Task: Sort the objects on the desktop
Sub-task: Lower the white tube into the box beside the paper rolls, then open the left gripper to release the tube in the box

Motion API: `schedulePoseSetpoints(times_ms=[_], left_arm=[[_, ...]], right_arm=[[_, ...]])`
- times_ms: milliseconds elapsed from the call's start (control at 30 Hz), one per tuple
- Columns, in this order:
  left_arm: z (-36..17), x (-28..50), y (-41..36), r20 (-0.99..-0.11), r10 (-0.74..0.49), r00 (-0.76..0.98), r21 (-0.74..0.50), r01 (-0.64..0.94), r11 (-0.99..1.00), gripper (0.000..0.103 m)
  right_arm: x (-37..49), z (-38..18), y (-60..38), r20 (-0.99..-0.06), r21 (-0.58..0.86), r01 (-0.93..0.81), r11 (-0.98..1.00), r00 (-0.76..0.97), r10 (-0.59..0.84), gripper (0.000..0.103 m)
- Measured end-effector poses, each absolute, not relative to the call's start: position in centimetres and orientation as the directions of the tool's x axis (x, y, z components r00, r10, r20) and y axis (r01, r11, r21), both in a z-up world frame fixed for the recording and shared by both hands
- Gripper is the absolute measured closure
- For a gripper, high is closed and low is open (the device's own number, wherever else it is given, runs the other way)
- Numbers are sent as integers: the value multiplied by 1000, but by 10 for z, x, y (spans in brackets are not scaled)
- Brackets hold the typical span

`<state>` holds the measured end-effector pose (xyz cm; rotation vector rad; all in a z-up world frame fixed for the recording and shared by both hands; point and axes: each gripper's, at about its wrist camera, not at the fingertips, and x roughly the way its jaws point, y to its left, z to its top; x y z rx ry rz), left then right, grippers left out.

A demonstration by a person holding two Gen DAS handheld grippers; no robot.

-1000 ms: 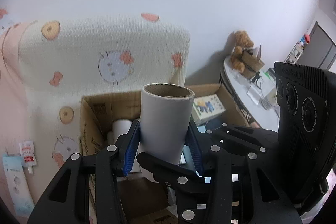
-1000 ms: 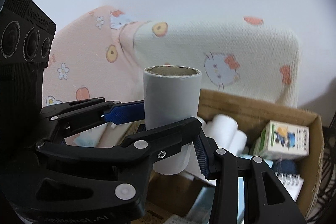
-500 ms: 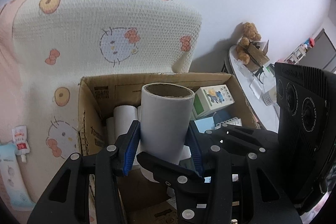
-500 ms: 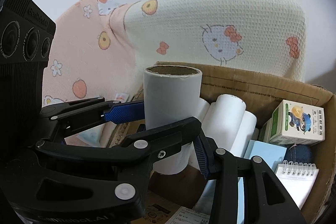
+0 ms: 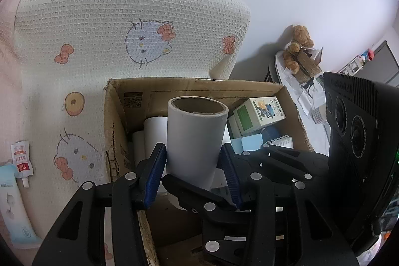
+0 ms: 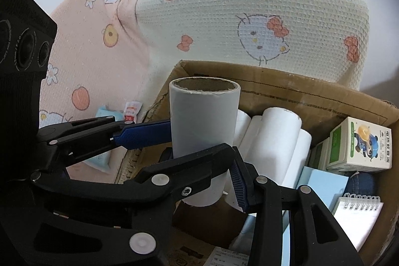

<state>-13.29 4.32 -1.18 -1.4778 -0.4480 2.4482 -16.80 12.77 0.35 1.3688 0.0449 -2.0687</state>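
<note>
The grey roll [image 5: 197, 141] is being held upright over the open cardboard box [image 5: 189, 86] by the left gripper [image 5: 195, 173] and the right gripper [image 6: 199, 161], both clamped on it, probably so it is being lowered beside the white rolls [image 6: 271, 138].

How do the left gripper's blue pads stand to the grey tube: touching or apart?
Touching. The left wrist view shows the left gripper with its pads pressed against both sides of the grey tube, no gap.
</note>
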Motion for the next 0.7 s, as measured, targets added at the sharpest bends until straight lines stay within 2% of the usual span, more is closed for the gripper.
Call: schedulePoseSetpoints(times_ms=[233,367,433,700], left_arm=[[-15,-136,30,-774,453,-442,-482,-52,-874,48],[-16,-136,29,-767,461,-446,-485,-67,-872,48],[-19,-137,30,-773,469,-428,-488,-70,-870,60],[-17,-138,23,-771,463,-437,-489,-59,-870,62]], right_arm=[[-174,3,130,-837,313,499,-808,-257,-483,63],[-179,-2,139,-839,349,457,-818,-237,-490,63],[-179,-3,139,-841,351,456,-818,-231,-490,63],[-177,-4,136,-848,343,459,-820,-225,-480,62]])
